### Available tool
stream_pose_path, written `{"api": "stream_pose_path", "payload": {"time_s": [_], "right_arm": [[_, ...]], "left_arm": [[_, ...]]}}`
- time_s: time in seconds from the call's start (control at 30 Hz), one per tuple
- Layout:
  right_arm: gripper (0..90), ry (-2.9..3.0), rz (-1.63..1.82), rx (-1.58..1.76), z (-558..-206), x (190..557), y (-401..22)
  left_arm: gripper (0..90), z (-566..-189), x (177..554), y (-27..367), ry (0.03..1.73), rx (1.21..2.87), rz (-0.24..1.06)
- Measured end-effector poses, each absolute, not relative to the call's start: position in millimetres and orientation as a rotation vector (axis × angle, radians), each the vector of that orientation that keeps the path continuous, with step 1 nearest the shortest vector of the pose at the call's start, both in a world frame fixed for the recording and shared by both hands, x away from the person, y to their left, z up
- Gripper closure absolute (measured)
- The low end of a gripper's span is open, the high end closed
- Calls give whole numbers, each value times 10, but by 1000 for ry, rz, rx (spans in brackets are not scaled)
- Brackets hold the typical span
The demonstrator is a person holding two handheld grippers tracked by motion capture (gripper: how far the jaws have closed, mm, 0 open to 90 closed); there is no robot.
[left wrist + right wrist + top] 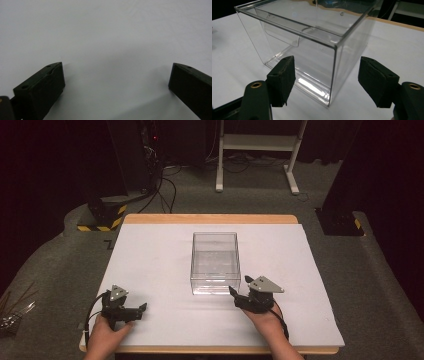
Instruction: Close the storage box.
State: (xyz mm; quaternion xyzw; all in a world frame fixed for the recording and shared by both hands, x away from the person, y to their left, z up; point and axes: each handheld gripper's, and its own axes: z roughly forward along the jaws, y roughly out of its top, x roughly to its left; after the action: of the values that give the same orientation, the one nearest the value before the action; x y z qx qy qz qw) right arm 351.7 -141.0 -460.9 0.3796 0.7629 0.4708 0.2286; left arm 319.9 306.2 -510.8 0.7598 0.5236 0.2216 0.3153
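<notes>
Both grippers are sitting with jaws wide open, gripping nothing. Right gripper (327, 72) is facing the glossy clear plastic box (312, 37)'s corner, while left gripper (116, 75) is just hovering over the smooth white bench (105, 30).

The right gripper (327, 82) has its two black fingers (283, 77) spread wide, rising from five and seven o'clock. Between them, toward twelve o'clock, stands a clear plastic box (312, 40), open on top, its near vertical corner edge pointing into the gap. Neither finger touches it. The box rests on the white-covered bench (392, 42), whose wooden edge runs at one o'clock.
</notes>
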Motion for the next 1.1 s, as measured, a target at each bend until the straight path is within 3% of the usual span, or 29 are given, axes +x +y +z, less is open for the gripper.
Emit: {"api": "stream_pose_path", "payload": {"time_s": [0.77,1.1], "right_arm": [[304,2021,1074,1234,-4963,3324,-2335],[303,2065,998,1174,-5001,3315,-2282]], "left_arm": [[6,-5108,3199,3062,1379,2001,583],[6,-5109,3198,3061,1381,1998,581]]}}
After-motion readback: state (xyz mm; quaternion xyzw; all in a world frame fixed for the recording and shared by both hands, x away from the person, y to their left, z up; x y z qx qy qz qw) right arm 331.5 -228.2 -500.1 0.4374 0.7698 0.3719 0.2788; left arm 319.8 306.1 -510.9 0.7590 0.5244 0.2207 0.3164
